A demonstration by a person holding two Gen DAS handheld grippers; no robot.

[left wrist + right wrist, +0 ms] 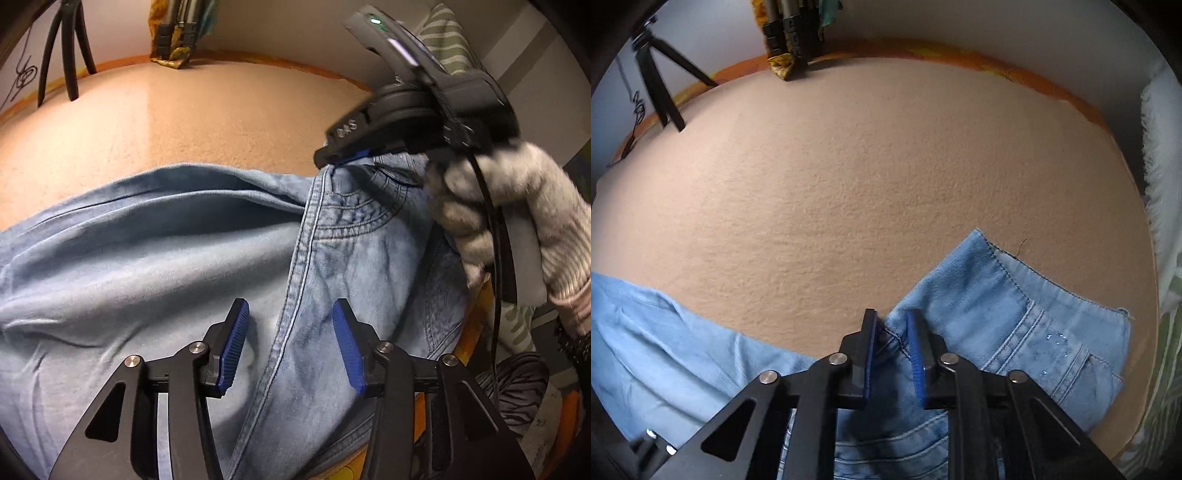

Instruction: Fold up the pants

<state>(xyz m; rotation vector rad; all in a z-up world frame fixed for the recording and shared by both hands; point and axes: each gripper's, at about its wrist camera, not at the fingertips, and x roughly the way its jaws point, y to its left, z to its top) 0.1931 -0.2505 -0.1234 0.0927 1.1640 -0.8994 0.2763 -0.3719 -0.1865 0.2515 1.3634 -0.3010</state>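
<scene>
Right hand-held gripper (pixel 892 354) clamped on the jeans' (pixel 155 273) waist, left hand-held gripper (pixel 290 347) apart above a seam: pinch there too, then lift evenly.

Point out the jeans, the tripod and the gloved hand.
jeans (pixel 147 266): left wrist view, on the flat leg fabric.
tripod (pixel 661 88): right wrist view, on a black leg.
gloved hand (pixel 509 206): left wrist view, on the knuckles.

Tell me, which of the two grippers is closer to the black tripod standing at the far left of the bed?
Left, probably. The left gripper hangs open over the jeans mid-bed, on the tripod side; the right gripper pinches the jeans' waist edge further right.
</scene>
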